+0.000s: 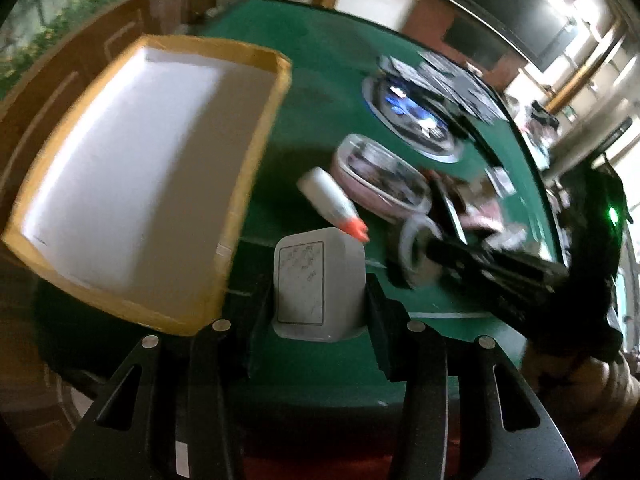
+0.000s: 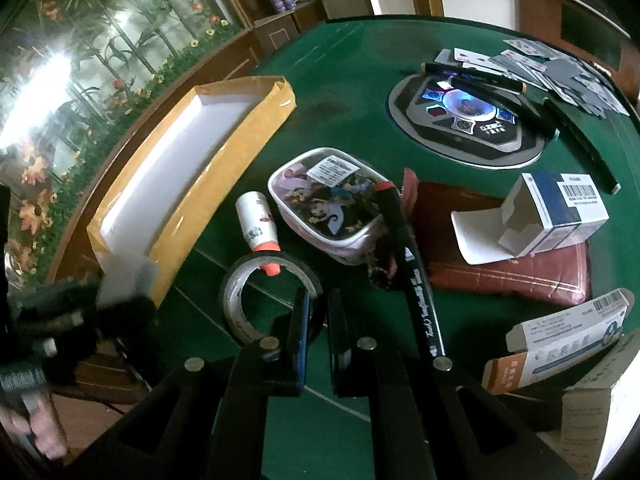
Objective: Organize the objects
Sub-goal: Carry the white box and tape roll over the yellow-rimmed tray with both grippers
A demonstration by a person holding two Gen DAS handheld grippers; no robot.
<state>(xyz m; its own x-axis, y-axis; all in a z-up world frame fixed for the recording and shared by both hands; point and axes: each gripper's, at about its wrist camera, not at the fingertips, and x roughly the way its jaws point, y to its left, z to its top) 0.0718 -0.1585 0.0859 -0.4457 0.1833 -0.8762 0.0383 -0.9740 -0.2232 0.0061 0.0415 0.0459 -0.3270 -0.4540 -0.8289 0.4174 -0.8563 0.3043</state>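
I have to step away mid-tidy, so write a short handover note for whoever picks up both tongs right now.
Left tongs: shut on a small white box, held beside the near corner of the open cardboard tray.
Right tongs: shut, empty, by the tape roll.
Done: nothing visible in the tray.
Left on the green table: tape roll, glue bottle, pictured tin, black marker, red wallet, medicine cartons, playing cards.

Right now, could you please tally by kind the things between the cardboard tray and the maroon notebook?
Glue bottle with orange cap: 1
Tape roll: 1
Cartoon-lidded container: 1
Black marker with red cap: 1
Total: 4
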